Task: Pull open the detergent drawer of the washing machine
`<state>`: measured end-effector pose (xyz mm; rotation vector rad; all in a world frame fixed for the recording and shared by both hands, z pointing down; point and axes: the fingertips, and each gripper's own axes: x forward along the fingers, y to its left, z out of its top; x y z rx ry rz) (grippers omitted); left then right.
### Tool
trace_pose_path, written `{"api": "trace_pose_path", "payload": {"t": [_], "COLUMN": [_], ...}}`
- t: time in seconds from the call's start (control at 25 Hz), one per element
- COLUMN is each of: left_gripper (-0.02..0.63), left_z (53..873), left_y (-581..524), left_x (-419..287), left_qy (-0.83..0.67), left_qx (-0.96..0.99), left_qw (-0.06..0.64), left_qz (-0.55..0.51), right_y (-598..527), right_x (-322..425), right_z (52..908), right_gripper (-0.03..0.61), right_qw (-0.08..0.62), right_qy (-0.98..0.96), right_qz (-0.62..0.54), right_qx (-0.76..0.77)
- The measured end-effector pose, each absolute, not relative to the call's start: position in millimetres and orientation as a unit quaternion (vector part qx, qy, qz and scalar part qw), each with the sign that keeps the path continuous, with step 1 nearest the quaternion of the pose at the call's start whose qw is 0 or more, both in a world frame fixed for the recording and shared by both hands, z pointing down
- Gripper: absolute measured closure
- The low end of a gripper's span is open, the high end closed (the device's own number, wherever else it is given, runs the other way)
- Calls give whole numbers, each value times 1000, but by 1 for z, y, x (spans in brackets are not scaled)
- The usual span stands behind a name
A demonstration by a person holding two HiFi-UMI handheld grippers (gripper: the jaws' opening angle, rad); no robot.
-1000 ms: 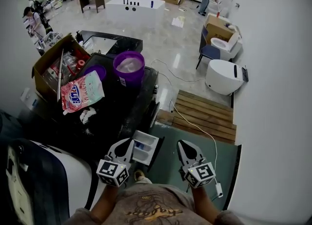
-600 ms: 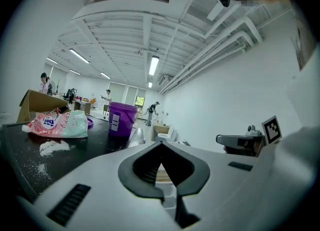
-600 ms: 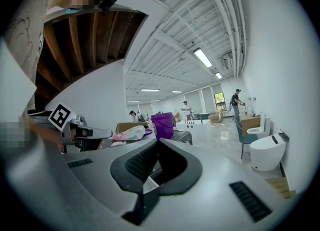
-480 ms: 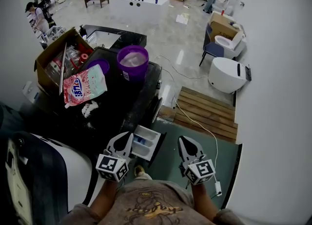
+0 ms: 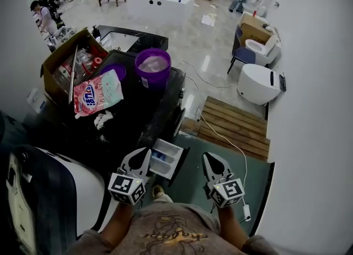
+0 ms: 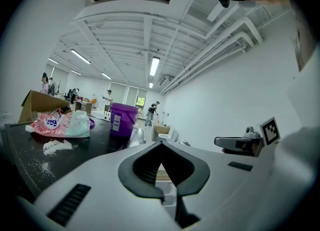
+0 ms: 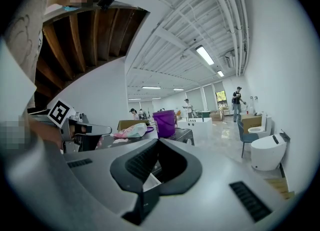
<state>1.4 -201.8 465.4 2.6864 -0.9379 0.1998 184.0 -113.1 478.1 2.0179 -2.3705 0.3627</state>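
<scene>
The black washing machine (image 5: pixel 138 117) stands at centre left, and its white detergent drawer (image 5: pixel 166 159) sticks out of the front, open, with blue inside. My left gripper (image 5: pixel 145 151) is shut and empty. Its tips sit just left of the drawer's near corner, and I cannot tell whether they touch it. My right gripper (image 5: pixel 208 155) is also shut and empty, and hovers to the right of the drawer over the green mat (image 5: pixel 242 165). In the right gripper view, a white drawer corner (image 7: pixel 150 181) shows through the shut jaws (image 7: pixel 159 140). The left gripper view shows its tips (image 6: pixel 161 143) meeting.
On the machine's top stand a purple bucket (image 5: pixel 153 66), a pink detergent bag (image 5: pixel 98 93), some spilled powder (image 5: pixel 103 120) and a cardboard box (image 5: pixel 66 63). A wooden pallet (image 5: pixel 234 128) and a white toilet (image 5: pixel 256 85) lie to the right. A cable crosses the mat. People stand far off.
The head camera has shifted slightly. The drawer and both grippers stand as they did before.
</scene>
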Motion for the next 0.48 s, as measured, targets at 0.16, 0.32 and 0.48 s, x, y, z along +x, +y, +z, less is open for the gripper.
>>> {"api": "trace_pose_path", "payload": {"t": [0.16, 0.32, 0.48], "left_gripper": [592, 592, 592], "left_z": [467, 466, 467], "left_y": [-201, -199, -198], "left_x": [-1, 0, -1], "left_qy": [-325, -325, -325], "left_qx": [932, 932, 931], "left_qw": [144, 151, 146], "left_qz": [70, 63, 71], "right_y": [-111, -107, -107], "right_x": [185, 187, 189], "right_z": [482, 485, 487], "right_gripper": [577, 577, 577], "right_qw": [4, 6, 9], "right_qy": [-754, -751, -750], "right_qz": [117, 121, 121], "right_qx": [647, 649, 650]}}
